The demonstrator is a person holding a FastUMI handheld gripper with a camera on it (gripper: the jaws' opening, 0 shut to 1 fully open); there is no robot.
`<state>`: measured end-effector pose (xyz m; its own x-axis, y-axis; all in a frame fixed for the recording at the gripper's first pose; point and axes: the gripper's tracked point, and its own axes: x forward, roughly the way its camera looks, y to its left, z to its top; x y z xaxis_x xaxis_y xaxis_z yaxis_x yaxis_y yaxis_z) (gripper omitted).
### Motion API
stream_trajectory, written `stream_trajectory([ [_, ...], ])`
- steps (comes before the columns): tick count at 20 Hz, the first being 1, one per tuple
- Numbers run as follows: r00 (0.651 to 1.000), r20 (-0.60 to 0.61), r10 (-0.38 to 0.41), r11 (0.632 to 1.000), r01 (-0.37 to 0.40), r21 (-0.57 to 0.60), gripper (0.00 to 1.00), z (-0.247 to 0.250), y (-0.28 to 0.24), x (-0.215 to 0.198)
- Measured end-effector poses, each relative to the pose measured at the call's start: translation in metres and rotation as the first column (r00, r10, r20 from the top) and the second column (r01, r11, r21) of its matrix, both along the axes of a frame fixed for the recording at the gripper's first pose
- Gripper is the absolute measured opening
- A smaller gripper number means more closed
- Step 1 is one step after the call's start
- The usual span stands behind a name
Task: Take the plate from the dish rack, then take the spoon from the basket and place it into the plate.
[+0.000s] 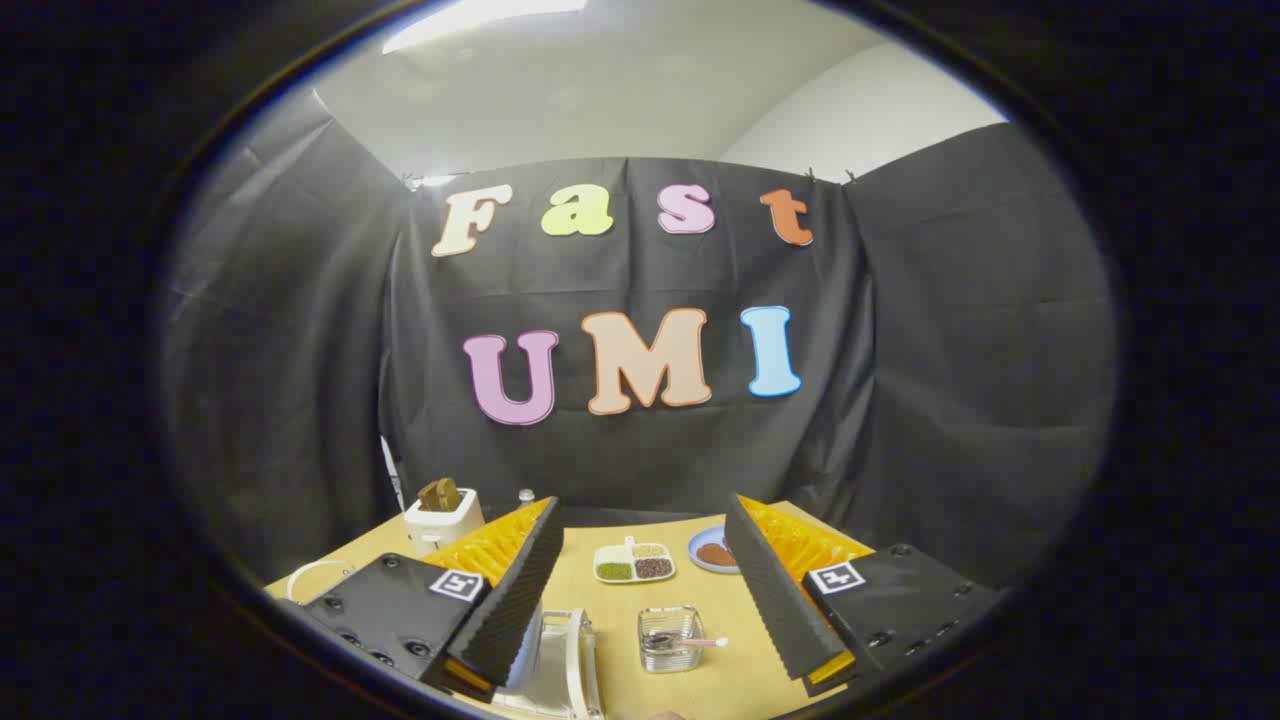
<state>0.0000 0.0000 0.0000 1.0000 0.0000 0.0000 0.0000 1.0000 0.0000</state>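
Our hand-held gripper (640, 600) hangs spread and empty above the table (720, 680). We judge it staged for the dish rack (560, 655), beside the basket (670, 638).

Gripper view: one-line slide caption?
Open gripper above table, spoon basket between its fingers, dish rack by one finger.

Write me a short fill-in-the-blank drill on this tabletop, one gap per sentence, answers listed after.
1. The gripper has its fingers spread wide, so it is ____.
2. The pink-handled spoon lies in the clear ____ between the fingers.
3. Beyond the basket sits a white divided tray with ____ compartments.
4. The blue plate holds something ____ in colour.

Answers: open; basket; four; brown
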Motion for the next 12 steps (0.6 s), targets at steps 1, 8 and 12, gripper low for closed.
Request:
stream_trajectory([
  [1,1.000,0.002,-0.001,1.000,0.001,-0.002,1.00,0.001,-0.001,0.001],
  [8,1.000,0.013,-0.018,1.000,0.018,0.016,1.00,0.005,-0.010,0.000],
  [12,0.999,0.022,-0.030,0.999,0.030,0.025,1.00,0.008,-0.016,-0.001],
])
